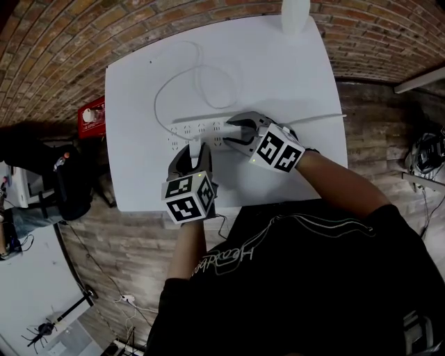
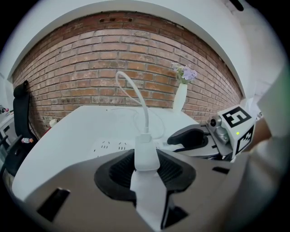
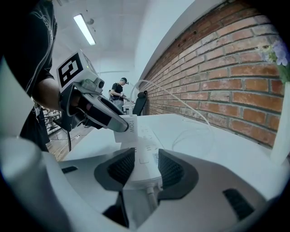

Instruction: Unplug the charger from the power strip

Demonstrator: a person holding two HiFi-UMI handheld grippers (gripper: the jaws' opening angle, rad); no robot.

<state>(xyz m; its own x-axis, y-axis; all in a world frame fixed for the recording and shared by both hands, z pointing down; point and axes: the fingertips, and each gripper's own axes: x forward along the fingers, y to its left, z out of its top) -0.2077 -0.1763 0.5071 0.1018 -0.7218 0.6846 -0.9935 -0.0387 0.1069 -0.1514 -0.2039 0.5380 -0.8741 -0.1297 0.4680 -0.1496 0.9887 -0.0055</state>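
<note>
We have the charger (image 2: 146, 154) pinched in the left gripper (image 1: 195, 154), with the ribbed pads pressed on the block's two flat sides. In the head view it sits just below centre, at the lower edge of the power strip (image 1: 201, 131). We cannot tell whether its pins have cleared the socket. The right gripper (image 3: 144, 170) is clamped across the right-hand end of the strip, pads on both long sides, holding it against the table (image 1: 278, 69). We judge the charger to be a small, rigid, smooth plastic brick, light in itself but gripped tightly by its socket. The hold therefore belongs on the body, where it is now, and never on the thin white cable (image 2: 136, 95), which is limp and would strain at its plug. The shell looks slippery, so a straight pull away from the socket face should serve better than rocking. The strip looks light too and would likely lift with the charger if it were not held down. There is plenty of room: the upper part of the table in the head view holds only the cable's loop and a vase (image 1: 295, 14) at the top edge. The table's lower edge lies just under the left gripper.
</note>
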